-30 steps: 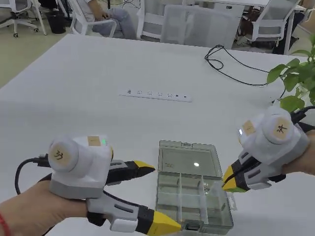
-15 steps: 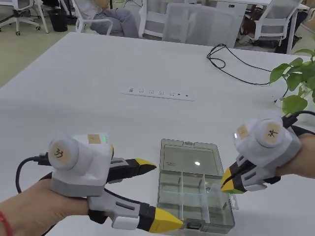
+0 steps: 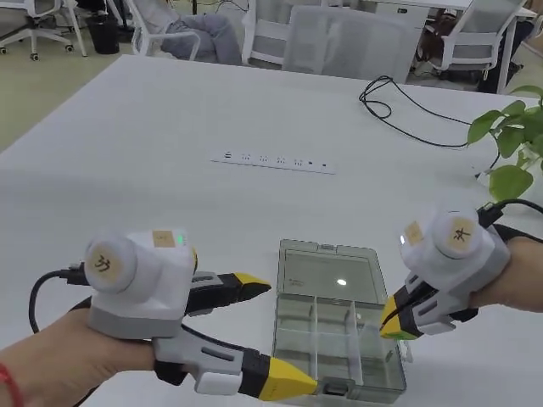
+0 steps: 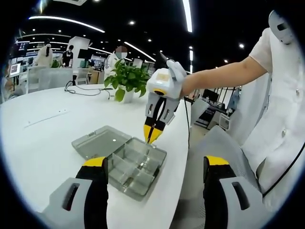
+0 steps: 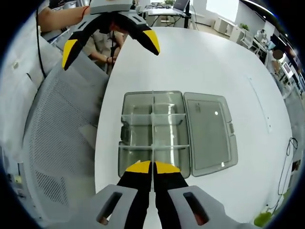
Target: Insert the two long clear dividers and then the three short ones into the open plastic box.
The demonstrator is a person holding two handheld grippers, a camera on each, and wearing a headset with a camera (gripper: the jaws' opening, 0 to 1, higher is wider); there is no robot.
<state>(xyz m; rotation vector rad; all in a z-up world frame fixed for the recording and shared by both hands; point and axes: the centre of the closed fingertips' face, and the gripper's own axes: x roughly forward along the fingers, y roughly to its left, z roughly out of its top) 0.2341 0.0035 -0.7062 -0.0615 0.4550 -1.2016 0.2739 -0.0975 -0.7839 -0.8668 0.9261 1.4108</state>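
left tool (image 3: 276,337): jaws wide, beside box (image 3: 293,322) | right tool (image 3: 392,324): jaws pressed together at box's right edge | box: open, dividers (image 5: 152,114) inside, on counter (image 3: 170,127)

The smoky-clear rectangular plastic box (image 3: 293,373) sits open near the front edge of the white desk (image 3: 170,119). Its hinged lid (image 3: 327,271) lies flat on the desk toward the far edge. Inside the tray, thin clear dividers (image 3: 311,335) stand upright and cross into a grid of compartments; their exact count is hard to tell.
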